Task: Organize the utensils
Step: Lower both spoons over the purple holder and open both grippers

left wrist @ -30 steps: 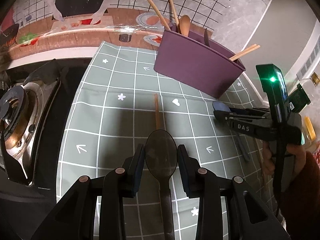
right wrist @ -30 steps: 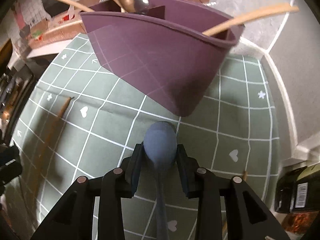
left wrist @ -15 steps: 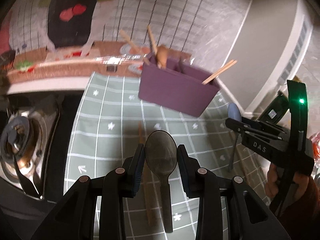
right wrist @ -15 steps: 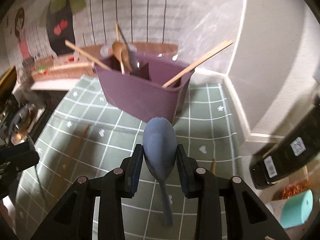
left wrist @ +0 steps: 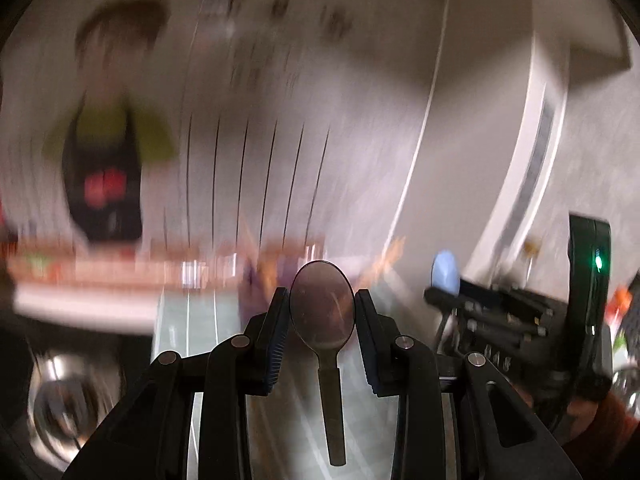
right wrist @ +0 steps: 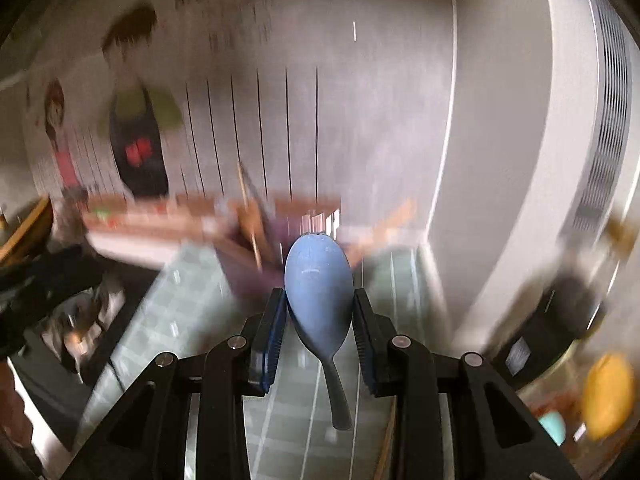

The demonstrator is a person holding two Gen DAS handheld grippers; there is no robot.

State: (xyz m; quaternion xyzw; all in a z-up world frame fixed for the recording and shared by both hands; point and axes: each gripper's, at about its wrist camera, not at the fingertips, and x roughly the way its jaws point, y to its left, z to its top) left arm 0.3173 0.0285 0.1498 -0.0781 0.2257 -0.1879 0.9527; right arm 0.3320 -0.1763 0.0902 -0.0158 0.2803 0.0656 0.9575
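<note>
The left gripper [left wrist: 322, 312] clamps a dark grey spoon [left wrist: 322, 312] by its bowl. The right gripper [right wrist: 319, 316] grips a matte blue spoon [right wrist: 318, 284] likewise, handles hanging

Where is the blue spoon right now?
The blue spoon is clamped by its bowl in the right gripper, handle hanging down, above the green mat and in front of the blurred purple holder.

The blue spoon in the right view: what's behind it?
Behind the blue spoon, the blurred purple holder with wooden utensils sticking out. The spoon hides the holder's middle.
</note>
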